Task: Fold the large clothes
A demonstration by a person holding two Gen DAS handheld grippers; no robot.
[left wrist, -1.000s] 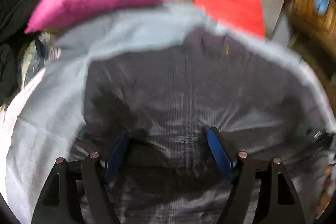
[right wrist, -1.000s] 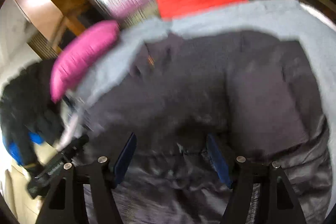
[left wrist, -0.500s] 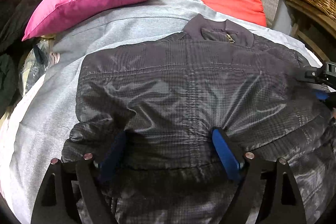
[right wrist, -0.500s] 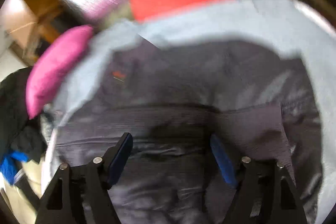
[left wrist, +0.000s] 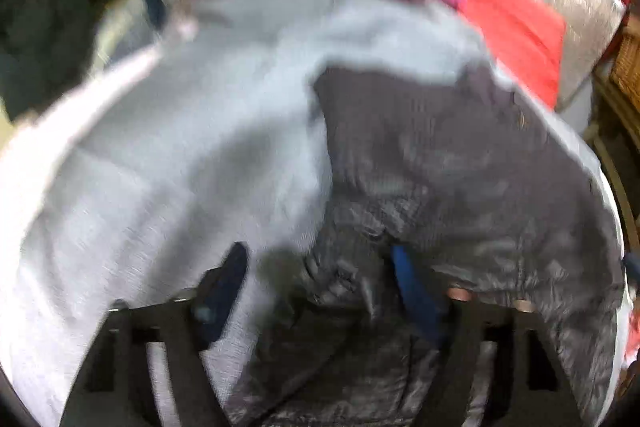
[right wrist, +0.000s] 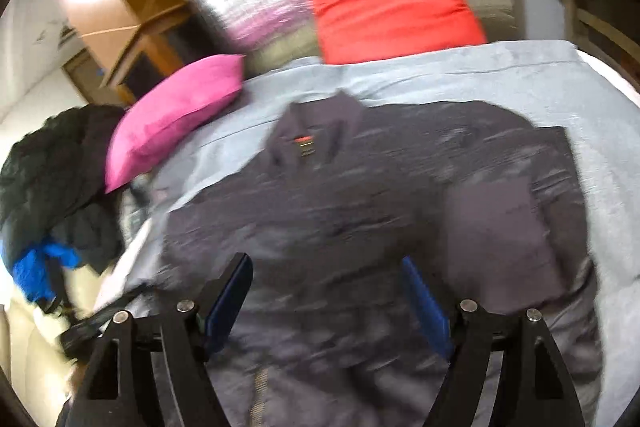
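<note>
From the left wrist camera, blurred by motion, the dark jacket (left wrist: 460, 163) lies spread on the grey bedcover (left wrist: 192, 155), filling the ground ahead of and to the right of the left gripper (left wrist: 320, 267). Its jaws are closing, yet a gap shows between them; a bunched fold of the jacket's edge lies in that gap, and I cannot tell whether either pad touches it. The fabric looks thin, shiny and quilted: probably light, limp and rather slippery, so a pinch on a doubled seam or hem should hold better than on a single layer.

From the right wrist camera, the right gripper (right wrist: 326, 295) hangs above the jacket with jaws apart and nothing held. The collar (right wrist: 316, 131) lies ahead of the jaws, a sleeve (right wrist: 508, 223) ahead to their right. The sleeve cuff or shoulder seam looks the firmest hold.
</note>
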